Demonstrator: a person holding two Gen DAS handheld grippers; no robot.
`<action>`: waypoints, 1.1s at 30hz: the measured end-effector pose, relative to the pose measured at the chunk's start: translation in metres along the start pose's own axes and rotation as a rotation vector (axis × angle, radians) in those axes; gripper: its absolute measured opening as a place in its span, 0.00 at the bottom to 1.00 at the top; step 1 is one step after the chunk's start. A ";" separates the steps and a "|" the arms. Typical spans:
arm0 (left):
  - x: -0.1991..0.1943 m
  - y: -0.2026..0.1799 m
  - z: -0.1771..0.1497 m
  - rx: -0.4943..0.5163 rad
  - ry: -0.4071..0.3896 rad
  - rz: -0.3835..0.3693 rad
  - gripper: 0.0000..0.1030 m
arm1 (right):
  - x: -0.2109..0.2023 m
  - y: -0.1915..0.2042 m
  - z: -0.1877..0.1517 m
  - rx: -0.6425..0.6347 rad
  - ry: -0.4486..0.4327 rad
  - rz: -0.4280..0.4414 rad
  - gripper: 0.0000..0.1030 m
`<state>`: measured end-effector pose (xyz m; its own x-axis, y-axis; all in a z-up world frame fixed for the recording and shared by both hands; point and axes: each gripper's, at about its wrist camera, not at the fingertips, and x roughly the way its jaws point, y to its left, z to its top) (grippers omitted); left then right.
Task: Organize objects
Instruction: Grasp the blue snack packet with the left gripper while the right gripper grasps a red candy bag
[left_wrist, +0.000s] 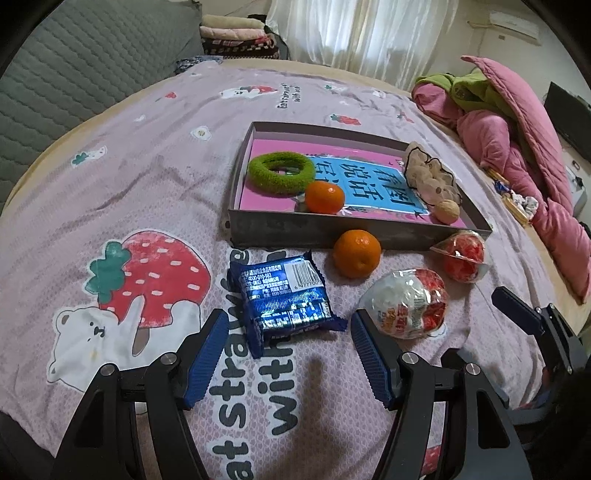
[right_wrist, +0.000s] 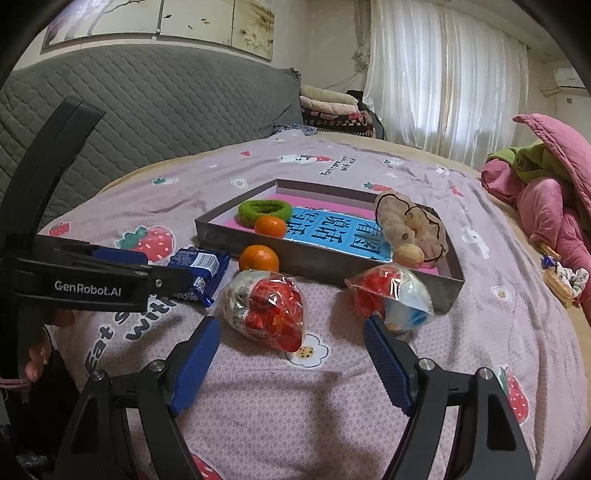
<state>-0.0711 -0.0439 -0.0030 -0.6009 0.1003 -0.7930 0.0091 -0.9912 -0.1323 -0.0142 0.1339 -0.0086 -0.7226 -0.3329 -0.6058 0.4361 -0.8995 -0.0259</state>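
my left gripper (left_wrist: 286, 330) wide open, empty, blue snack packet (left_wrist: 282, 299) lying between its tips on the bedsheet (left_wrist: 147, 192). my right gripper (right_wrist: 293, 338) wide open, empty, red candy bag (right_wrist: 267, 310) just ahead. tray (left_wrist: 332, 236) behind, loose orange (left_wrist: 356, 253) against its front wall.

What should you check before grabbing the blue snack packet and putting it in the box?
1. Left gripper jaws open: ok.
2. Shiny blue snack packet lies between those jaws: ok, only its near end.
3. Right gripper open, holding nothing: ok.
4. Shallow grey box has bare floor left: ok, behind the fuzzy green ring.
5. Loose orange clear of the packet: ok, apart.
6. Packet's weight: cannot tell.
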 end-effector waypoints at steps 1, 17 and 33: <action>0.002 0.000 0.000 -0.002 0.001 -0.001 0.68 | 0.001 0.000 0.000 0.000 0.001 0.002 0.77; 0.025 0.001 0.012 -0.026 0.023 0.043 0.68 | 0.028 0.003 0.002 -0.025 0.043 0.041 0.77; 0.047 0.002 0.018 -0.068 0.071 0.086 0.68 | 0.060 0.006 0.011 -0.070 0.092 0.082 0.77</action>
<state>-0.1134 -0.0424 -0.0298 -0.5373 0.0234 -0.8430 0.1138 -0.9885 -0.0999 -0.0608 0.1052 -0.0368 -0.6322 -0.3740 -0.6786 0.5301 -0.8475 -0.0268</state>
